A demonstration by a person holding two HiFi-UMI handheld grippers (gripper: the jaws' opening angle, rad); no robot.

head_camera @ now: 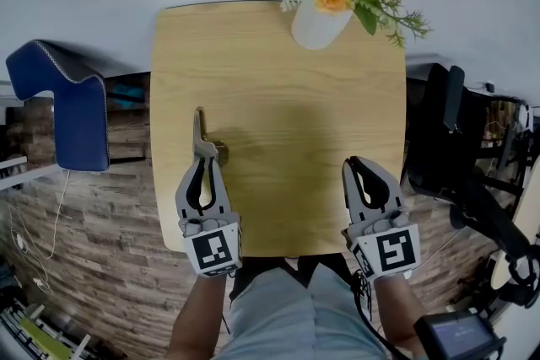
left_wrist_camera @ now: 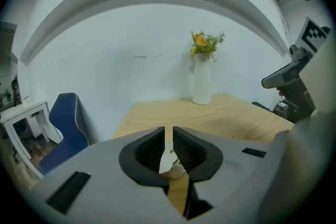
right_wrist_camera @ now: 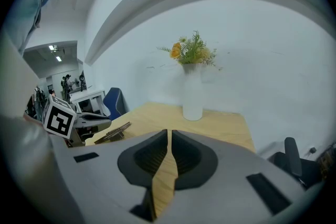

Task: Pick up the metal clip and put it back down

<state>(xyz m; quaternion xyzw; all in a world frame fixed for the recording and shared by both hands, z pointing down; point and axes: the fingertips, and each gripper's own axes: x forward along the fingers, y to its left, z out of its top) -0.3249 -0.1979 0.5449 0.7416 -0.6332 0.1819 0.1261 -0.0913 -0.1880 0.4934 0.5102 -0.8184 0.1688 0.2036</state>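
Here: left gripper (head_camera: pixel 202 158) pinches metal clip (head_camera: pixel 200 131) near table (head_camera: pixel 295 114) left edge; right gripper (head_camera: pixel 353 163) closed, empty, front-right corner; flower vase (head_camera: pixel 319 25) at far edge; bare wood between.

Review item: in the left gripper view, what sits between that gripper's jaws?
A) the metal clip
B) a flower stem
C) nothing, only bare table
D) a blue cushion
A: the metal clip shows as a pale metal piece in the narrow gap between the jaws of the left gripper. In the head view it juts forward from them.
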